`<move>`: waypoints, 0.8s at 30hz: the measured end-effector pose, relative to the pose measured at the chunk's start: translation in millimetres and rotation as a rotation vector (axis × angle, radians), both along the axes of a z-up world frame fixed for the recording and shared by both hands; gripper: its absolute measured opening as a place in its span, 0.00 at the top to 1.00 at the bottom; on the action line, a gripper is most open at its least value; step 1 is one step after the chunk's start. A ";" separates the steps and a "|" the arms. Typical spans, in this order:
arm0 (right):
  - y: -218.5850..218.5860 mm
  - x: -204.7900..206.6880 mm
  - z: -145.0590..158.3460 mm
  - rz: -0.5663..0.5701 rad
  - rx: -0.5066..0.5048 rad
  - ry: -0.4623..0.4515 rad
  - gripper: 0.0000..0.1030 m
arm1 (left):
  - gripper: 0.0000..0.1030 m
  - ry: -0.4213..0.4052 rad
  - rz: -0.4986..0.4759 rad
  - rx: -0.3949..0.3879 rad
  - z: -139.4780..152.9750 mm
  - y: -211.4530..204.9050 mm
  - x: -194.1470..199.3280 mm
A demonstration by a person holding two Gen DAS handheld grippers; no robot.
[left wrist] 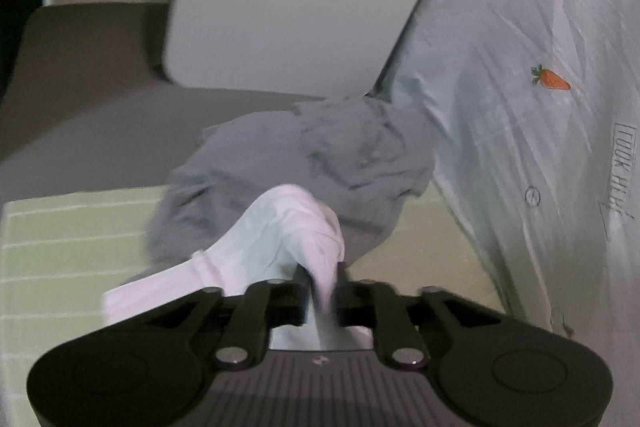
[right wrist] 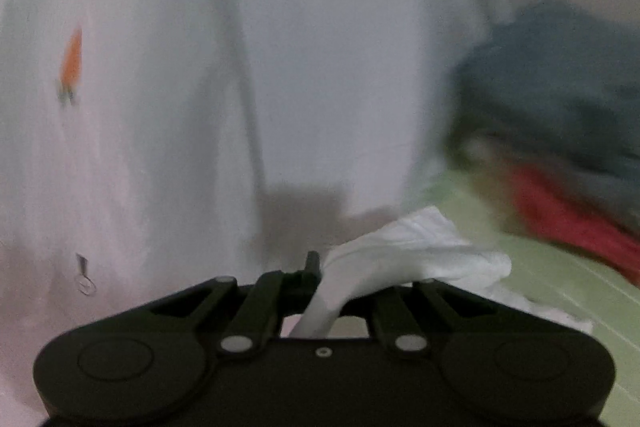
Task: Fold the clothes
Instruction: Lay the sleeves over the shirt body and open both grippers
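Pale green bedding with thin white stripes covers the surface, and over it hangs the big item of the moment: a white shirt, stretched up between the two tools. From the left wrist view it slants away to the right, with a small orange carrot motif, a couple of buttons and some printed lettering down its front. Left gripper first: a bunched fold of the white cloth runs between its black fingers, which stand slightly apart around it, and whether the pads actually press on the fabric I cannot tell through the blur. Behind that bunch lies a crumpled grey garment on the bedding, its far side meeting the shirt's lower edge. Over on the right gripper, the jaws are pressed nearly together, pinching a twisted wad of the same white shirt that spills off to the right. The shirt fills most of that view, its carrot smeared at the left. Off to the right sits a heap, a dark blue-grey garment on top of something red, blurred. No basket or box shows; the clothes lie loose on the bedding.
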State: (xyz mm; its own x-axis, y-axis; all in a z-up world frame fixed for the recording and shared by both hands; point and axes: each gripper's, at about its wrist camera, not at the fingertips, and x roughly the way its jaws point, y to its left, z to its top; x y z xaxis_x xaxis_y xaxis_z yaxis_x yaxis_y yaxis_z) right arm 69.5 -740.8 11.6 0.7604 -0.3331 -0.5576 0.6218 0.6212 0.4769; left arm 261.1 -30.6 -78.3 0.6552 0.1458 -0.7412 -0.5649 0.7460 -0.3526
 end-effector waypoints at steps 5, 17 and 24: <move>1.1 25.6 -7.4 0.044 -0.059 0.021 0.28 | 0.14 -0.080 -0.019 0.145 10.5 -11.8 -0.8; 20.5 -126.7 -115.4 -0.214 0.078 0.253 0.21 | 0.11 0.132 -0.416 0.189 -40.4 -81.8 -48.9; 25.8 -102.5 -135.4 -0.172 0.006 0.254 0.25 | 0.11 0.108 -0.620 0.116 -34.4 -141.6 -71.1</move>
State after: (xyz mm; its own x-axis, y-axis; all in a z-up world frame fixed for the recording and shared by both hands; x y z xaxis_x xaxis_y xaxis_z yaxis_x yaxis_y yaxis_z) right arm -33.0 -715.0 -123.9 0.5288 -0.4409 -0.7252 0.8177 0.4936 0.2962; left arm 190.1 -172.2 -112.7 0.5663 -0.1533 -0.8098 -0.0438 0.9756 -0.2153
